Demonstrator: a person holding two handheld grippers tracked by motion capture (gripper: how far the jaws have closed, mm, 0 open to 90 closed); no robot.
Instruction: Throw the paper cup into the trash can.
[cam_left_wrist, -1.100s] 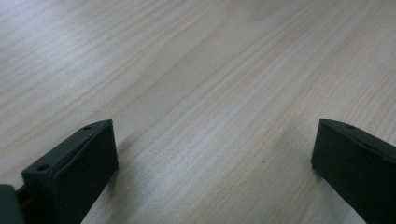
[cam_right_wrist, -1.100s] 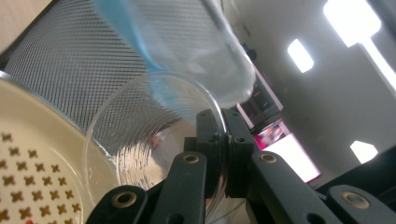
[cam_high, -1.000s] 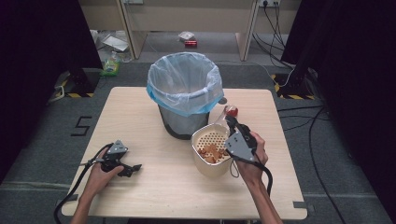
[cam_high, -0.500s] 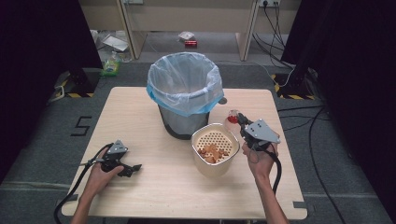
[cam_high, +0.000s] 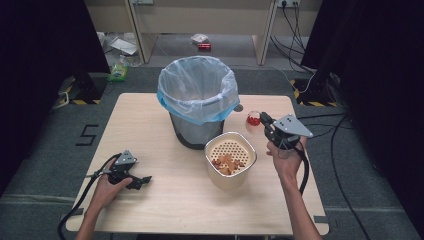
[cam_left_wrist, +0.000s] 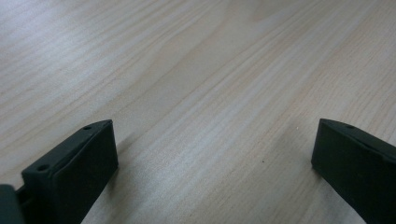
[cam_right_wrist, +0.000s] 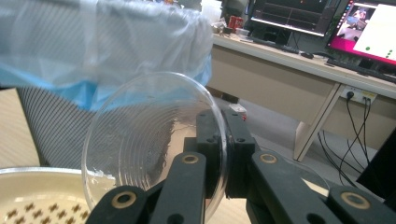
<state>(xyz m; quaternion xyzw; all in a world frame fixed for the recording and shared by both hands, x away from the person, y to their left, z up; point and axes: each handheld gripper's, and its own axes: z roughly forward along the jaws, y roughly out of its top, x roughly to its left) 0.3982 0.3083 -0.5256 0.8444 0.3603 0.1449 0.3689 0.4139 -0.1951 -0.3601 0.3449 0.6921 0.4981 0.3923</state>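
Broad wooden table (cam_high: 150, 200), with a bin (cam_high: 197, 95) lined in a pale blue bag at its far middle. Just near and right of the bin, a cream bowl (cam_high: 220, 176) with a holed insert and a small heap of orange-brown scraps (cam_high: 227, 162) on it.

Right of both, the right gripper (cam_high: 265, 122), raised above the table and pointing left toward the bin. Jaws narrow, pinched on the rim of a clear plastic dish (cam_right_wrist: 149, 140), one on each side of the thin wall. Dish round, so no long axis to speak of; held up on edge rather than flat, with smears inside. From above, seen as a small clear round (cam_high: 254, 119) with a red patch at it; cannot tell what the red is.

Likely next: carrying the dish leftward over the bin's mouth or the bowl. Bin just left and slightly far of the jaws, bowl left and nearer. Right hand by far the nearer to both. Thin rim, so a risk of slipping or twisting in the pinch.

Left gripper (cam_high: 142, 181) low on the near left of the table, well apart from everything. Jaws wide, bare wood between them, gripping nothing.
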